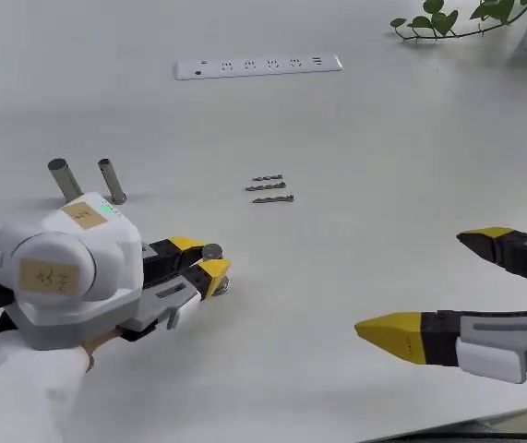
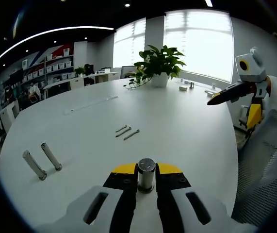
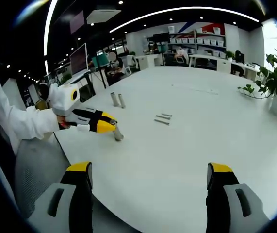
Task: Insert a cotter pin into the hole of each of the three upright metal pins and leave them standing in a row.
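Metal pin (image 2: 146,174) stands on the table (image 1: 383,138) at near left, clamped in the left tongs (image 1: 206,258). At the right, the right tongs (image 1: 411,283) are wide apart and hold nothing. Three cotter pins (image 1: 269,188) lie in the middle; next, I think, the right tongs must pick one.

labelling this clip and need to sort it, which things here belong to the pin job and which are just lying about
Job:
- grey metal pin clamped in the left gripper
- two grey metal pins standing on the white table
- three small cotter pins
- right gripper, open

Lying about:
- white power strip
- green potted plant
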{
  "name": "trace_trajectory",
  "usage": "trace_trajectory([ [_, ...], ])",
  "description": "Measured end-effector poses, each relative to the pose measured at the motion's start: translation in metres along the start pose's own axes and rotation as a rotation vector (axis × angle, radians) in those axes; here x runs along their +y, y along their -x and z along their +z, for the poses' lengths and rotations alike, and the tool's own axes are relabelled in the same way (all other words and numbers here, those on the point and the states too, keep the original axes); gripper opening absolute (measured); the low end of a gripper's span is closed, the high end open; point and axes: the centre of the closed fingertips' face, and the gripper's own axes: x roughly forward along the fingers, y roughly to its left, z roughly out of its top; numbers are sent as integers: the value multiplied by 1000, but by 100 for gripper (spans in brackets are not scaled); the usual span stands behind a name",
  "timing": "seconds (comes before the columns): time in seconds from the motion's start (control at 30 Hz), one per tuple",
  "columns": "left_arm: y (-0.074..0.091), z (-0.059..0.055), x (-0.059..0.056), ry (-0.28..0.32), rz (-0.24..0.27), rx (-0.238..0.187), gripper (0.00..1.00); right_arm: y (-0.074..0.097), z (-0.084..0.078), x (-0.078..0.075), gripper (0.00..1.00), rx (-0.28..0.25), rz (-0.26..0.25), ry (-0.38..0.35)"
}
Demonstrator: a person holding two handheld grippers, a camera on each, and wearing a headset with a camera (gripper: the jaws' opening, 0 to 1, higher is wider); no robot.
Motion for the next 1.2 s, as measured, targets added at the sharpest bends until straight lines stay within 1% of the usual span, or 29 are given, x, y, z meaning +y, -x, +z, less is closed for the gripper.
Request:
trace_trajectory([
  [0.07,3,3,1,6,-6,-9,21,0,0,1,96,1,1,2],
  [0.1,5,5,2,5,-8,-18,26,0,0,1,96,2,2,2],
  [0.17,10,6,3,14,-16,-27,33,0,1,1,96,-1,3,4],
  [0.2,13,8,1,24,-33,-37,37,0,1,1,96,-2,3,4],
  [0.27,18,6,1,33,-46,-35,43,1,2,1,96,-4,2,4],
  [0.3,22,5,0,20,-51,-31,48,1,2,1,96,-5,1,4],
  [0.37,28,1,0,10,-58,-19,54,2,2,1,96,-6,0,4],
  [0.47,36,-8,2,27,-51,9,68,3,1,0,96,-5,-4,2],
  [0.5,38,-9,3,24,-50,11,75,3,1,0,96,-5,-4,2],
  [0.57,42,-13,4,25,-48,22,82,3,1,0,96,-5,-5,2],
  [0.67,47,-14,3,42,-51,13,90,3,2,-1,96,-4,-5,3],
  [0.73,48,-15,2,50,-58,14,98,3,2,-1,96,-3,-6,5],
  [0.8,50,-21,-1,53,-67,45,99,3,3,-1,96,-2,-5,6],
  [0.87,51,-24,-3,50,-74,53,99,2,3,-2,96,-1,-5,9],
  [0.97,53,-26,-9,78,-90,49,99,2,4,-2,96,2,-2,12],
  [1.07,55,-27,-13,85,-89,49,99,1,5,-2,96,4,2,15],
  [1.2,57,-28,-15,99,-83,49,99,0,9,-5,95,9,3,22],
])
